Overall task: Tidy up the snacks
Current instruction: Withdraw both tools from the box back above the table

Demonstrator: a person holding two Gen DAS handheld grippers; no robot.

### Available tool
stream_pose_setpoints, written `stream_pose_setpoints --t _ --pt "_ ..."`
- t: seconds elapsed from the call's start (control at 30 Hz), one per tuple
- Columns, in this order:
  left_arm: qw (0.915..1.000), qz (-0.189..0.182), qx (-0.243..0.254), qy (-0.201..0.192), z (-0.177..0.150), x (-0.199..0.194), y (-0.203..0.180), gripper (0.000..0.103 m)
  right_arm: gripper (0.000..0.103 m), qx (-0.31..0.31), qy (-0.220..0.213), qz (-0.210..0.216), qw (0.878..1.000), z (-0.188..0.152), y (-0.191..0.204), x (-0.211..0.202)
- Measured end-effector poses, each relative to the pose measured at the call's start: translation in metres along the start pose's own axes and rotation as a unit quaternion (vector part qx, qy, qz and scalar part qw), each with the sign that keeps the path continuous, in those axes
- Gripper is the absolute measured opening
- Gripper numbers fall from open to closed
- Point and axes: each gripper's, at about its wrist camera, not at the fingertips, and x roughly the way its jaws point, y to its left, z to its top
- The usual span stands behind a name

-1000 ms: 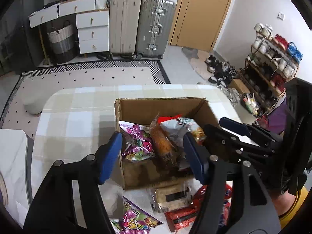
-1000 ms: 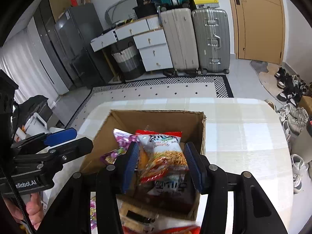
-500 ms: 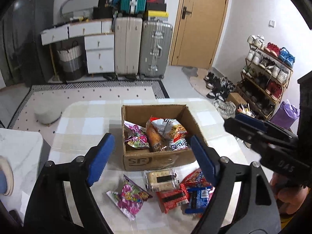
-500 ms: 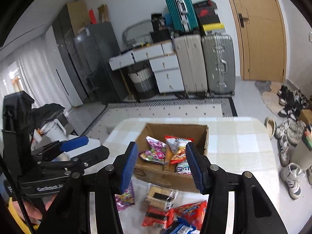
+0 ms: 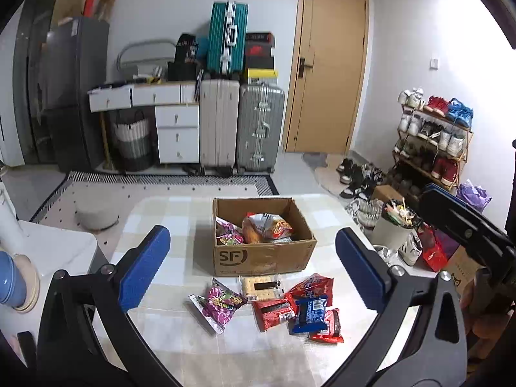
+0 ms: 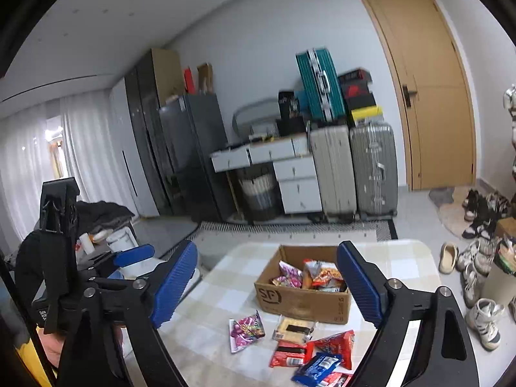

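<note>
A brown cardboard box [image 5: 262, 256] [image 6: 303, 300] stands on the checked table, with several snack bags [image 5: 267, 227] [image 6: 309, 274] inside it. In front of the box lie loose packets: a purple candy bag [image 5: 222, 303] [image 6: 246, 329], a cracker pack [image 5: 261, 285] [image 6: 295, 324], red packs [image 5: 274, 311] [image 6: 335, 342] and a blue one [image 5: 309, 311] [image 6: 317, 366]. My left gripper [image 5: 253, 271] hangs high above the table, its jaws opening wide with nothing between them. My right gripper [image 6: 267, 287] is raised too, its jaws opening and empty. Each gripper shows at the edge of the other's view.
Suitcases [image 5: 240, 129], a white drawer unit [image 5: 175, 119] and a wooden door [image 5: 325, 74] line the far wall. A shoe rack [image 5: 432, 142], shoes and a full bin [image 5: 391, 230] stand to the right of the table [image 5: 167, 222]. A white surface with a blue cup [image 5: 9, 282] lies left.
Both grippers pulled back and up from over the box, and their jaws spread wide. The box and the loose packets now look smaller and farther away.
</note>
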Motion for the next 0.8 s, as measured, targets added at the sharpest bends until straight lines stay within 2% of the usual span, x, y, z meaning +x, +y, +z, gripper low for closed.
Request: stream_pose_setpoints --t 0.17,0.37,0.57,0.67,0.8 --pt "0.9996 0.011 0.0 -0.027 -0.014 -0.051 0.005 0.102 0.1 -0.013 -0.037 0.002 0.999 -0.013 0.018 -0.043" --pt "0.9986 0.027 -0.002 -0.045 -0.044 -0.092 0.015 0.102 0.102 -0.019 -0.052 -0.001 0.998 -0.031 0.029 -0.063" --pt "0.9985 0.038 -0.013 -0.037 -0.076 -0.098 0.031 0.102 0.102 -0.015 -0.047 -0.011 0.999 -0.052 0.026 -0.065" --pt "0.9982 0.054 -0.007 -0.026 -0.084 -0.087 0.032 0.102 0.102 -0.016 -0.043 -0.012 0.999 -0.061 0.025 -0.064" --pt "0.9981 0.056 0.0 -0.024 -0.086 -0.069 0.029 0.102 0.102 -0.023 -0.033 -0.016 0.999 -0.073 0.02 -0.052"
